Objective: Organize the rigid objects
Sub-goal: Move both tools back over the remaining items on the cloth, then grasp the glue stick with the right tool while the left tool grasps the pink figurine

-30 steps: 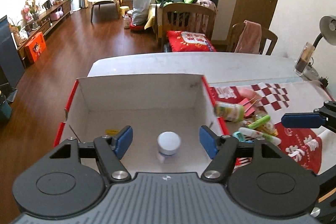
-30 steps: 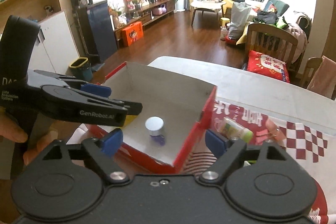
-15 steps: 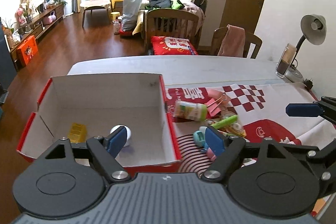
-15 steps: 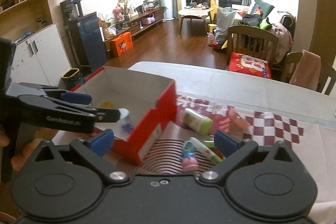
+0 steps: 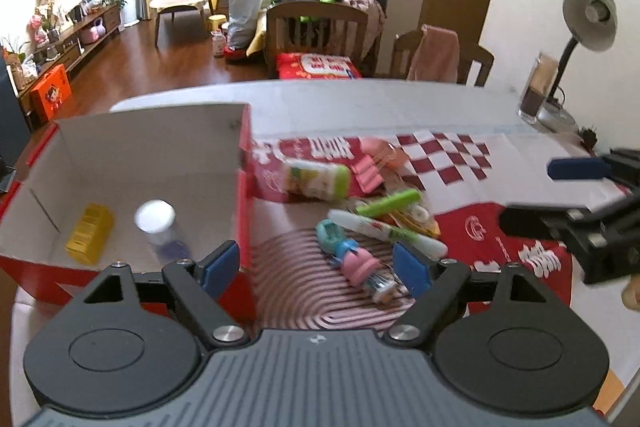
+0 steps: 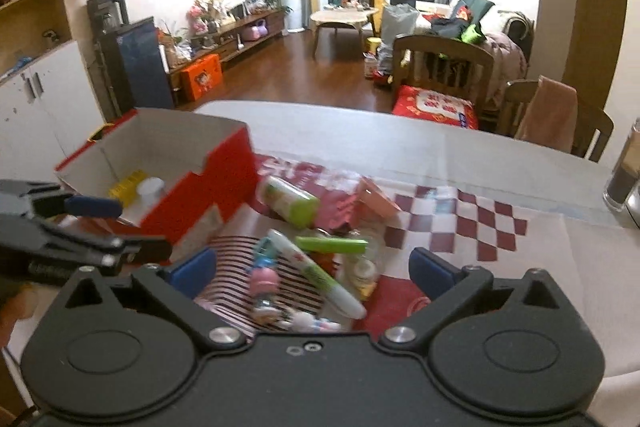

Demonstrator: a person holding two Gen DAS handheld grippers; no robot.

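Observation:
A red cardboard box [image 5: 244,195] [image 6: 224,183] with a white inside stands on the table at the left. In it lie a yellow packet [image 5: 89,233] [image 6: 126,183] and a white-capped jar [image 5: 156,217] [image 6: 150,187]. Right of the box lies a heap of small items: a green-capped bottle [image 5: 316,181] [image 6: 288,201], a white and green tube [image 5: 384,231] [image 6: 316,273], a green marker [image 5: 386,202] [image 6: 332,245], a pink and teal toy [image 5: 348,255] [image 6: 264,277] and pink clips [image 5: 370,169]. My left gripper [image 5: 316,267] hangs open over the heap's near edge. My right gripper [image 6: 312,267] is open wide above the heap. Both hold nothing.
A red and white patterned cloth [image 5: 460,155] covers the right part of the table. A desk lamp [image 5: 588,23] and a glass [image 5: 538,91] stand at the far right edge. Chairs [image 5: 316,27] stand behind the table.
Both grippers have moved right, from over the box to over the heap of items. Their jaws have widened. The jar stays in the box.

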